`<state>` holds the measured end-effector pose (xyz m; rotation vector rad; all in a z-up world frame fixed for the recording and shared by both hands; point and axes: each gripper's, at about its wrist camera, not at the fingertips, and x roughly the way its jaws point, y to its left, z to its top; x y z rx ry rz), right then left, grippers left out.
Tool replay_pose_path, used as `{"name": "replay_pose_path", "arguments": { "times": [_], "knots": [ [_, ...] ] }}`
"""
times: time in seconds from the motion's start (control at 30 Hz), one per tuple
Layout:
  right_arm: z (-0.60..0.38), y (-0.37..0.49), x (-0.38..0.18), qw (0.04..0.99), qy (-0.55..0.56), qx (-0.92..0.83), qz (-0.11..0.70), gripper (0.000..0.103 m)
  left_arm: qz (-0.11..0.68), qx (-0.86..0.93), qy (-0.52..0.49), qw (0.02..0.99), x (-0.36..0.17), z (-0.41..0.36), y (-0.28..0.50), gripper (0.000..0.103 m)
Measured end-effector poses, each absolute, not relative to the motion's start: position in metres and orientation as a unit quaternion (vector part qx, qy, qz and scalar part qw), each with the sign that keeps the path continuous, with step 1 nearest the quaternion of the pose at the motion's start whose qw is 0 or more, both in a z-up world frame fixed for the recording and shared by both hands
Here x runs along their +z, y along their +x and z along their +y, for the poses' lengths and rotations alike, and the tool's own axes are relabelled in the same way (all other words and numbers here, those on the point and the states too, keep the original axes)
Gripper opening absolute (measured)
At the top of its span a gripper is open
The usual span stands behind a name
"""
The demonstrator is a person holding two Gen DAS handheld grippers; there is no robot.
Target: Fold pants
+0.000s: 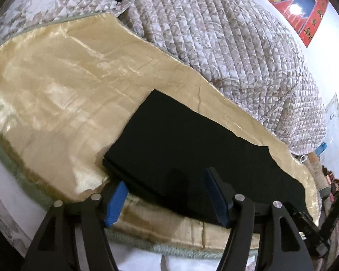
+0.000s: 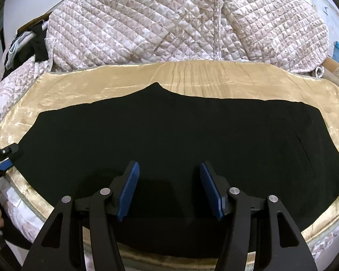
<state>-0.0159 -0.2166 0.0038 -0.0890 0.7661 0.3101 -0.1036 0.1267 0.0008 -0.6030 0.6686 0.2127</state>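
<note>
Pants (image 2: 169, 135) flat on bed, legs stacked; I judge crosswise folds remain. My left claw (image 1: 167, 194) and right claw (image 2: 169, 187) wide apart, holding nothing.

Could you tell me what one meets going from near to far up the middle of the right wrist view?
Right gripper, jaws open → black pants lying flat → golden satin cloth → quilted floral comforter heaped behind.
</note>
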Motion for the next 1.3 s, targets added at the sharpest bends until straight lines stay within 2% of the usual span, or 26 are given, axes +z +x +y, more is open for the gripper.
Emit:
{"name": "replay_pose_path", "arguments": {
  "times": [0.03, 0.1, 0.17, 0.3, 0.53, 0.77, 0.97, 1.17, 1.3],
  "knots": [
    [-0.217, -0.016, 0.005, 0.915, -0.040, 0.152, 0.371, 0.056, 0.324, 0.103, -0.285, 0.896, 0.002, 0.127, -0.099, 0.055],
    [-0.217, -0.016, 0.007, 0.916, -0.035, 0.154, 0.369, 0.056, 0.332, 0.108, -0.277, 0.895, 0.004, 0.127, -0.088, 0.025],
    [-0.218, -0.017, 0.010, 0.918, -0.033, 0.153, 0.365, 0.056, 0.338, 0.118, -0.271, 0.894, 0.007, 0.127, -0.081, 0.014],
    [-0.223, -0.018, 0.015, 0.920, -0.025, 0.147, 0.362, 0.056, 0.339, 0.104, -0.239, 0.904, 0.022, 0.114, -0.074, 0.010],
    [-0.237, -0.014, 0.018, 0.916, 0.008, 0.137, 0.376, 0.056, 0.343, 0.032, -0.179, 0.922, 0.063, 0.065, -0.044, 0.009],
    [-0.256, -0.013, 0.023, 0.917, 0.030, 0.123, 0.379, 0.057, 0.359, -0.074, -0.131, 0.921, 0.082, -0.023, -0.007, 0.008],
    [-0.279, -0.009, 0.027, 0.915, 0.066, 0.114, 0.380, 0.056, 0.394, -0.143, -0.099, 0.903, 0.057, -0.089, -0.005, 0.008],
    [-0.283, -0.005, 0.026, 0.907, 0.091, 0.131, 0.389, 0.056, 0.435, -0.177, -0.103, 0.877, 0.026, -0.097, -0.016, 0.009],
    [-0.273, -0.001, 0.021, 0.897, 0.107, 0.167, 0.396, 0.056, 0.437, -0.217, -0.141, 0.861, 0.043, -0.079, -0.024, 0.023]
  ]
}}
